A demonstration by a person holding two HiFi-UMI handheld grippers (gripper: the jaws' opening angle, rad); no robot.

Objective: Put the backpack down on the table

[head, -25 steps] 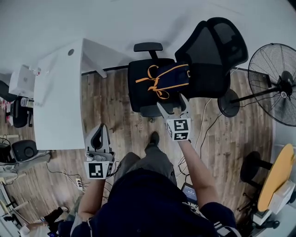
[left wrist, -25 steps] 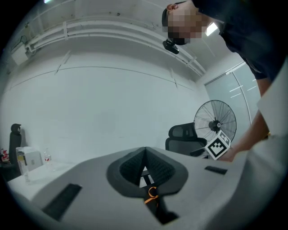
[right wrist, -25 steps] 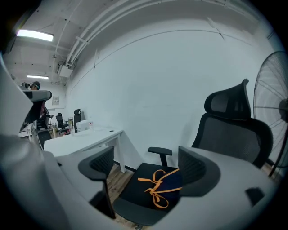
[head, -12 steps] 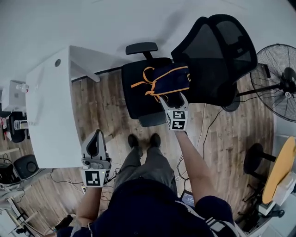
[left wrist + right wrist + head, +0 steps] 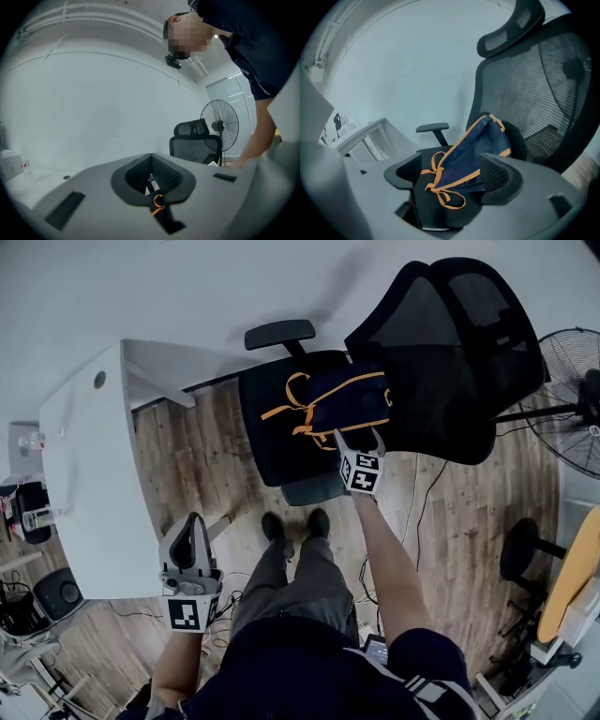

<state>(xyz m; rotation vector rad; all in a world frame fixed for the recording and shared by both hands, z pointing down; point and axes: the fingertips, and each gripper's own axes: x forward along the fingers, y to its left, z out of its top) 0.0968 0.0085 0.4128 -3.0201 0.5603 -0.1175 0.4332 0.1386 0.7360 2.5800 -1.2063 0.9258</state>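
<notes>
A navy backpack (image 5: 342,399) with orange straps lies on the seat of a black office chair (image 5: 281,442), leaning toward the mesh backrest. My right gripper (image 5: 360,438) is open at the backpack's near edge. Its jaws have just been closing a little, and the pads do not press on anything. In the right gripper view the backpack (image 5: 473,150) lies straight ahead of the right gripper (image 5: 450,174). My left gripper (image 5: 192,524) is shut and empty, beside the white table (image 5: 84,474). In its own view the left gripper (image 5: 151,157) points level toward the chair (image 5: 194,140).
A standing fan (image 5: 577,381) is right of the chair. The chair's armrest (image 5: 279,332) points toward the wall. The person's feet (image 5: 292,524) stand on the wooden floor between chair and table. Cables and small items lie at the table's left end (image 5: 28,507).
The right gripper has dropped and moved forward to the backpack's near edge, its jaws slightly narrower. The left gripper has drifted back and to the left, beside the table.
</notes>
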